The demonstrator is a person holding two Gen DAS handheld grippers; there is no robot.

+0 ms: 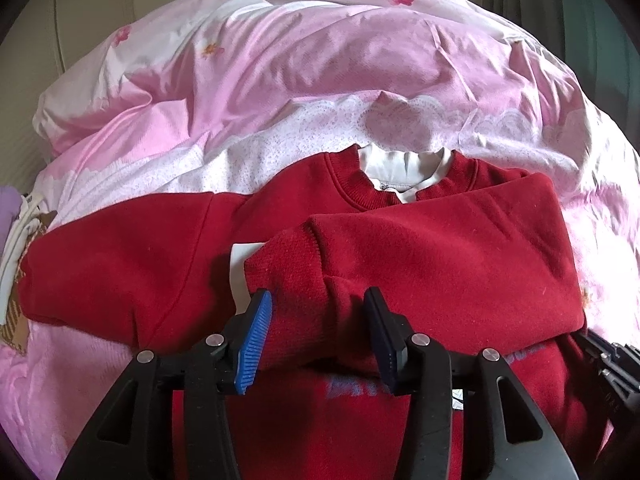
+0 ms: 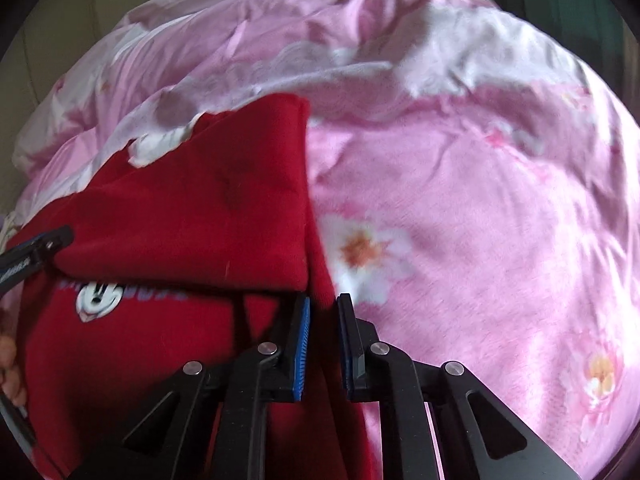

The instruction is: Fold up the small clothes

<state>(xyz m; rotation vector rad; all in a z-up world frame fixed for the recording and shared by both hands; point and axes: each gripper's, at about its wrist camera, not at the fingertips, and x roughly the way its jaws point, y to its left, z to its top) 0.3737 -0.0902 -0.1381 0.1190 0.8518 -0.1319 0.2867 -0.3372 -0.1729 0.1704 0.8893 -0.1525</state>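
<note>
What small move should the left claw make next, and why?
Probably lift the left claw clear and reach for the spread sleeve. The folded sleeve already lies across the chest of the red sweatshirt, the jaws stand apart around its cuff, and the right claw seems to pinch the side edge.

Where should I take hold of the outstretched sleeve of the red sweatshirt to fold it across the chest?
Grip the outstretched sleeve of the red sweatshirt at its cuff end, coming from the outer side, the left of the left wrist view. It lies flat on the pink bedding, pointing away from the body, so that free end should carry the whole sleeve over.
</note>
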